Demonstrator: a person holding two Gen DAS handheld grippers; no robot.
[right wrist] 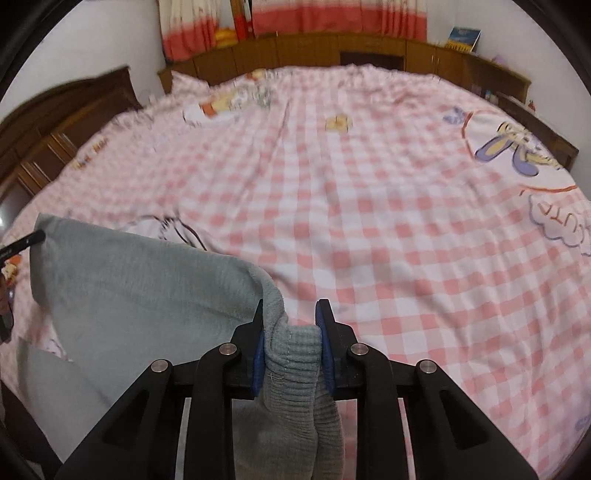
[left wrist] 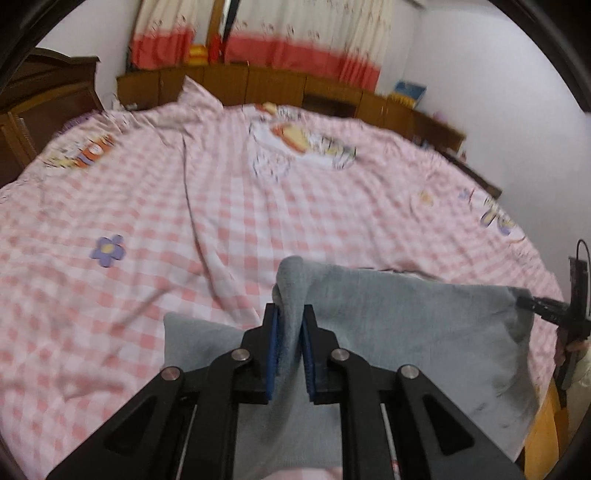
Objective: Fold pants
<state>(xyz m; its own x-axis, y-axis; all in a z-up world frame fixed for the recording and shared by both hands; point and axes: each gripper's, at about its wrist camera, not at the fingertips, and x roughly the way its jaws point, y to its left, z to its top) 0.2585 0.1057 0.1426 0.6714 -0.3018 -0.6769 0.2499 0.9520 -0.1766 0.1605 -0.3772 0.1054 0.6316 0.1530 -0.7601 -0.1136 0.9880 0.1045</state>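
Grey fleece pants are up off the bed, stretched between both tools near the bed's front edge. Left gripper has its blue pads closed tight on a bunched fold of the fabric; right gripper is clamped on the ribbed band, which spills down between its fingers. In the left view the right tool shows at the far corner of the cloth, in the right view the left one does, so the span between them looks fairly taut, with the rest of the garment hanging below.

Risk now: the right-hand bite looks thick and lumpy, so I'd judge the ribbing could creep out of the pads if the span is pulled harder. Uneven lowering could also lay the legs down skewed or trap a crease.

Underneath, a pink-and-white checked sheet with cartoon prints covers the bed, lightly wrinkled. Dark wooden cabinets line the far edge, with red-banded curtains above and a wooden wardrobe at left.
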